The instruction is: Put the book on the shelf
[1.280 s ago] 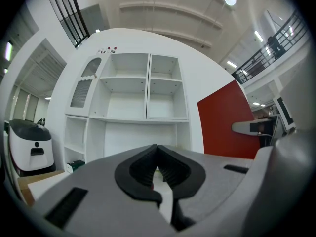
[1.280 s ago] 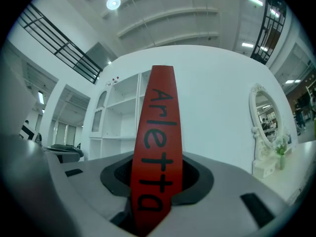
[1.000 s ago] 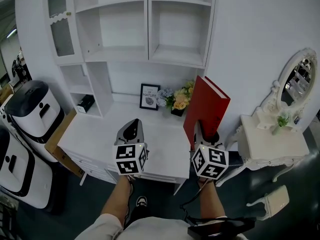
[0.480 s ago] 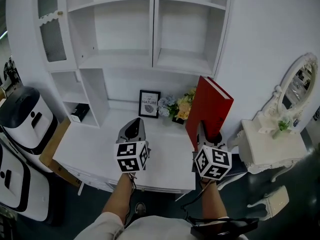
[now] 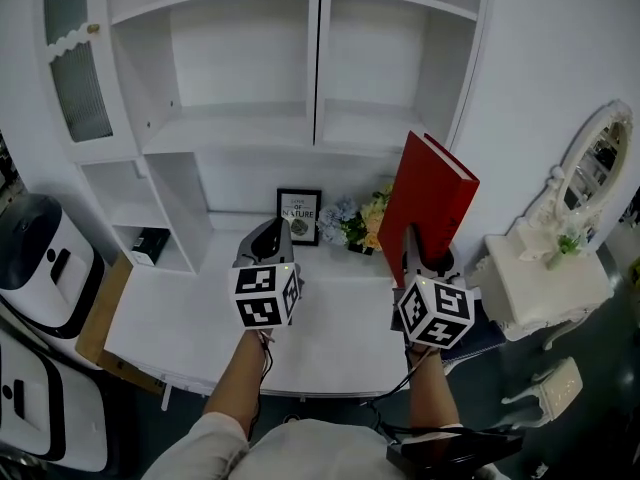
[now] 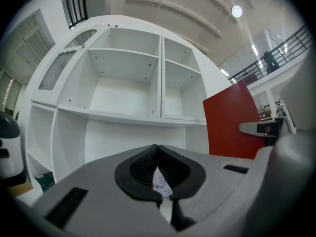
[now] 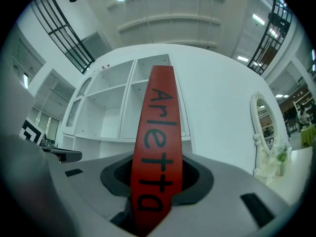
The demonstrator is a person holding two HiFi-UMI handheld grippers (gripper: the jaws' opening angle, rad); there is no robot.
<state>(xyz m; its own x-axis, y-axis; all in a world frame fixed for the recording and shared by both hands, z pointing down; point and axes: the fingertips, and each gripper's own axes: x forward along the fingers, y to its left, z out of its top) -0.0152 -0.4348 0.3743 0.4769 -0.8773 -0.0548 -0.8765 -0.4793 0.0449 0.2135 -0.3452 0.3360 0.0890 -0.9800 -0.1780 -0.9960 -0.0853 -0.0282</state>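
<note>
Lettering "Arletta" marks the red book (image 7: 154,122) the right gripper (image 7: 154,179) clamps; left gripper (image 6: 158,154) fingers sit together.

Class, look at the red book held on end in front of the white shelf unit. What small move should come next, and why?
Probably raise the right gripper up and forward: it clamps the red book nearly upright by its spine, yet the book's bottom appears lower than the empty right-hand shelf board.

Frame (image 5: 299,216) & flowers (image 5: 360,223) at desk (image 5: 200,308) back under shelf (image 5: 240,128); book (image 5: 435,203) R of flowers, vanity (image 5: 545,288) farther R.
</note>
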